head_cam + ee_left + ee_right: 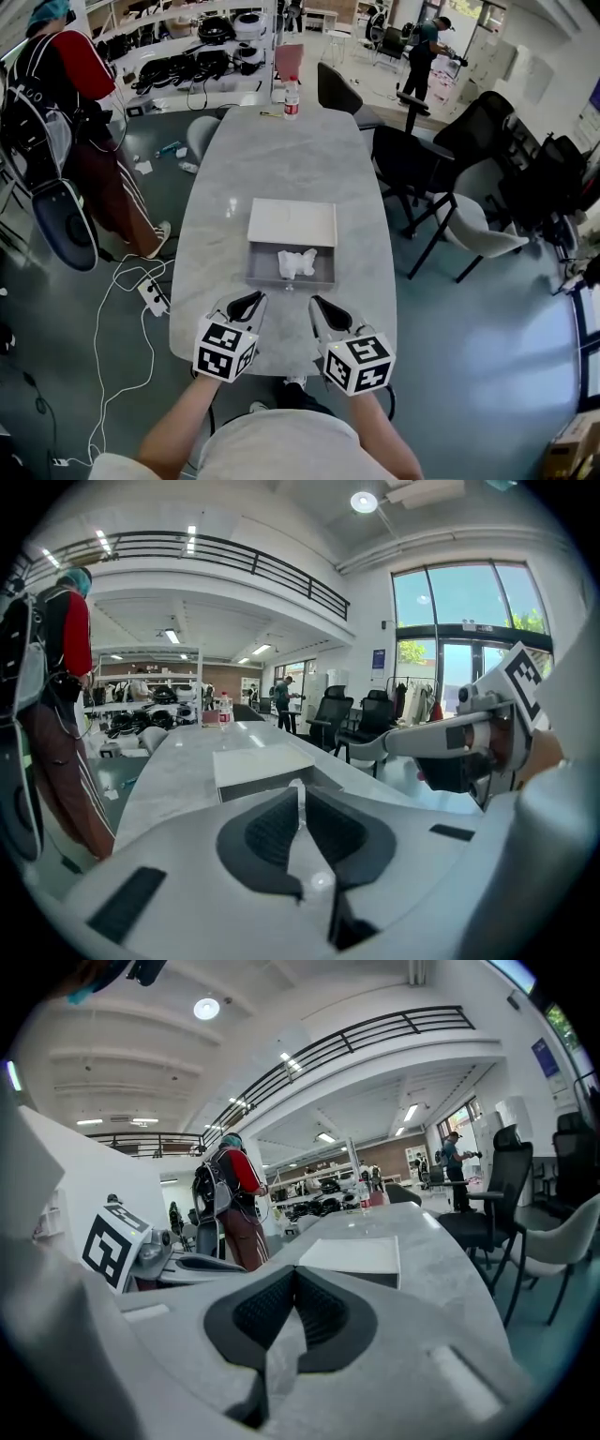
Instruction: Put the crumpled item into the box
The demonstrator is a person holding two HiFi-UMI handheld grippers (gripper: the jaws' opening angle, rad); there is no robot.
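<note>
Wht crumpled item (297,263), gry box (272,281), gry marbled table (281,159).

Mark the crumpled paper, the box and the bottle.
Crumpled paper (297,263): head view, its middle.
Box (264,265): head view, bare floor left of the paper.
Bottle (292,99): head view, its body.

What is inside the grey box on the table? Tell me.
A crumpled white item lies in the grey box, toward its right side. The box floor under it is covered.

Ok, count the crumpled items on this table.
1: the white crumpled item lies inside the open box, near its middle. None shows elsewhere on the table.
</note>
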